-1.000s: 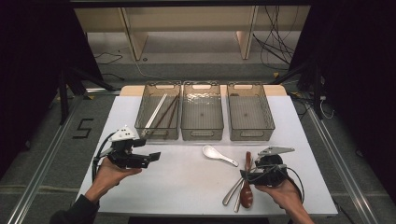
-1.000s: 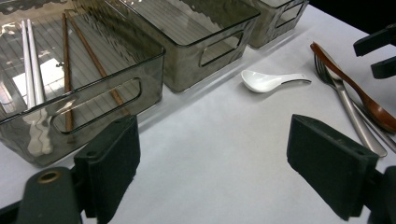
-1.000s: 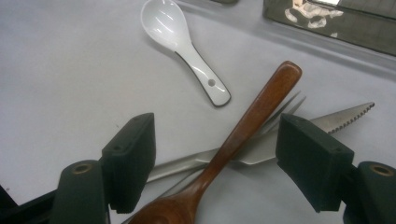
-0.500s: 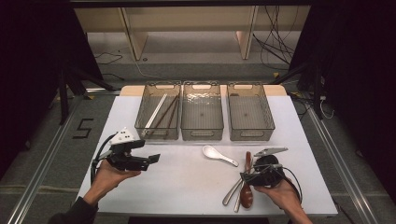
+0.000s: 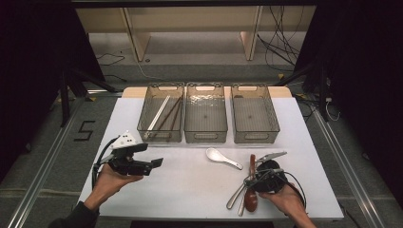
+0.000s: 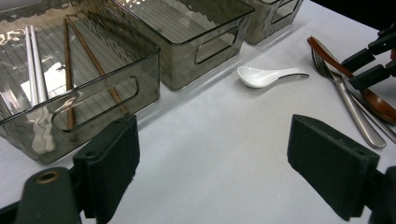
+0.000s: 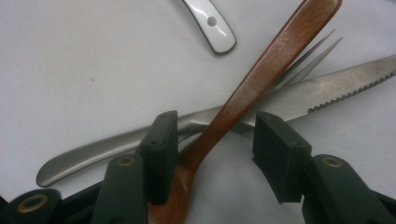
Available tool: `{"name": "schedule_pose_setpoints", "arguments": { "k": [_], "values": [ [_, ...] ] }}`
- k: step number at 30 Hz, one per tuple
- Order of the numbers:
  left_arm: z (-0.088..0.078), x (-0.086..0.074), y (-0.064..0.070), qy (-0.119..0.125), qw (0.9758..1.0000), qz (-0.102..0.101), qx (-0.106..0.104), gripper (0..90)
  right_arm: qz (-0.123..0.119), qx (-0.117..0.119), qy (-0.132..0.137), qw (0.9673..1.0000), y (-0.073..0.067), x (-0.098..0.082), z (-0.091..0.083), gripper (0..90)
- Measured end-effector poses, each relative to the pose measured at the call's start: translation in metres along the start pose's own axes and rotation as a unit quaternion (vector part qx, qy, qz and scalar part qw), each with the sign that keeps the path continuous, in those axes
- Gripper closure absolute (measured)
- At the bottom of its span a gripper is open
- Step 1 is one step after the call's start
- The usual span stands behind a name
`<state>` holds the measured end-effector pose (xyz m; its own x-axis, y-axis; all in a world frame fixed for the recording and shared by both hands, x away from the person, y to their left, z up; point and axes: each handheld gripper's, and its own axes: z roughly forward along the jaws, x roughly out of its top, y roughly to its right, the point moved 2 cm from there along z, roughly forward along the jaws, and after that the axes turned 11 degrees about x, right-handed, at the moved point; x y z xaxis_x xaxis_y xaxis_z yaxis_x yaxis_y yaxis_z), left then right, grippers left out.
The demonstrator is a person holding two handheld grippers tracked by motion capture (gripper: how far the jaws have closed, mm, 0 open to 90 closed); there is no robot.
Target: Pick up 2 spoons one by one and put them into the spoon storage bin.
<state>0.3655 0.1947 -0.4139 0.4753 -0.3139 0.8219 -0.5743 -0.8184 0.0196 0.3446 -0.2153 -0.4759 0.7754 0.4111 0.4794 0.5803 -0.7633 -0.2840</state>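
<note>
A brown wooden spoon [image 7: 271,60] lies across a steel knife [image 7: 336,86] and a fork [image 7: 313,51] at the table's front right. My right gripper [image 7: 212,149] straddles the spoon's neck. Its jaws have just been closing, with the spoon between them; the left pad is at the wood and the right pad stands clear of it. In the high view the right gripper [image 5: 252,181] sits low over this cutlery, above the spoon's bowl [image 5: 250,200]. My left gripper [image 5: 154,164] hovers at the front left, open and holding nothing [image 6: 212,158].
A white ceramic spoon [image 5: 218,156] lies in the middle of the table. Three smoky plastic bins stand in a row behind: the left bin [image 5: 160,137] holds white and brown chopsticks [image 6: 70,74], and the middle bin [image 5: 205,137] and right bin [image 5: 256,137] look bare.
The right gripper's jaws have narrowed around the wooden spoon's neck while the hand stayed low over the cutlery. The left gripper has kept its place.
</note>
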Motion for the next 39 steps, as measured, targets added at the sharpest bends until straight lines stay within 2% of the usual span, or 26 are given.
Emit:
{"name": "schedule_pose_setpoints", "arguments": {
  "k": [6, 22, 27, 32, 39],
  "values": [
    [0.001, 0.000, 0.000, 0.000, 1.0000, 0.000, -0.001, 16.6, 0.006, 0.010, -0.011, 0.9999, -0.001, -0.001, 0.002, 58.7],
    [0.002, -0.001, 0.001, -0.005, 1.0000, 0.005, -0.002, 16.6, 0.032, 0.015, -0.022, 0.9991, 0.002, -0.003, 0.003, 80.6],
    [0.002, -0.001, 0.001, -0.006, 0.9999, 0.007, -0.003, 16.7, 0.034, 0.012, -0.023, 0.9991, 0.002, -0.003, 0.003, 81.7],
    [0.002, -0.001, 0.000, -0.004, 1.0000, 0.006, -0.002, 16.7, 0.027, 0.009, -0.003, 0.9996, 0.002, 0.000, -0.003, 82.1],
    [0.002, -0.001, -0.001, 0.000, 1.0000, 0.004, 0.001, 16.7, 0.017, 0.015, 0.024, 0.9995, -0.001, 0.004, -0.014, 82.2]
  ]
}}
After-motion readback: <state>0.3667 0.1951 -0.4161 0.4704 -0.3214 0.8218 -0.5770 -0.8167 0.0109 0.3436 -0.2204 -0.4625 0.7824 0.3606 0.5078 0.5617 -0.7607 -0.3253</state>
